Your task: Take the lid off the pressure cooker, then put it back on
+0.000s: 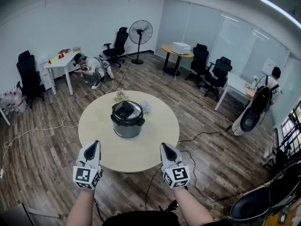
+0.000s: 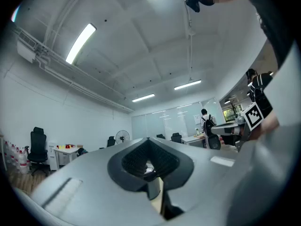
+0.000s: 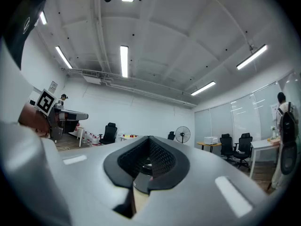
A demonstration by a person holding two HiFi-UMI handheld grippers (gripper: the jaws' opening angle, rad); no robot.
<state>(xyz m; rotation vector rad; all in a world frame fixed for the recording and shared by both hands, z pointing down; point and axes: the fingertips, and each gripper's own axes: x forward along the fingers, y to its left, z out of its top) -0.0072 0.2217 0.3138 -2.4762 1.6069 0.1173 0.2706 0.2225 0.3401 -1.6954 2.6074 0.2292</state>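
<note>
A grey pressure cooker stands in the middle of the round wooden table, its black-handled lid in place on top. My left gripper hovers over the table's near edge, left of the cooker, shut and empty. At the same near edge, right of the cooker, my right gripper is also shut on nothing. Both are well short of the cooker. In the left gripper view my left gripper shows its jaws together; in the right gripper view my right gripper does too. A sliver of the cooker peeks through each notch.
Small flowers and a pale object lie on the table behind the cooker. Cables trail over the wooden floor. A person crouches by a white desk; another stands at far right. Office chairs and a fan line the back.
</note>
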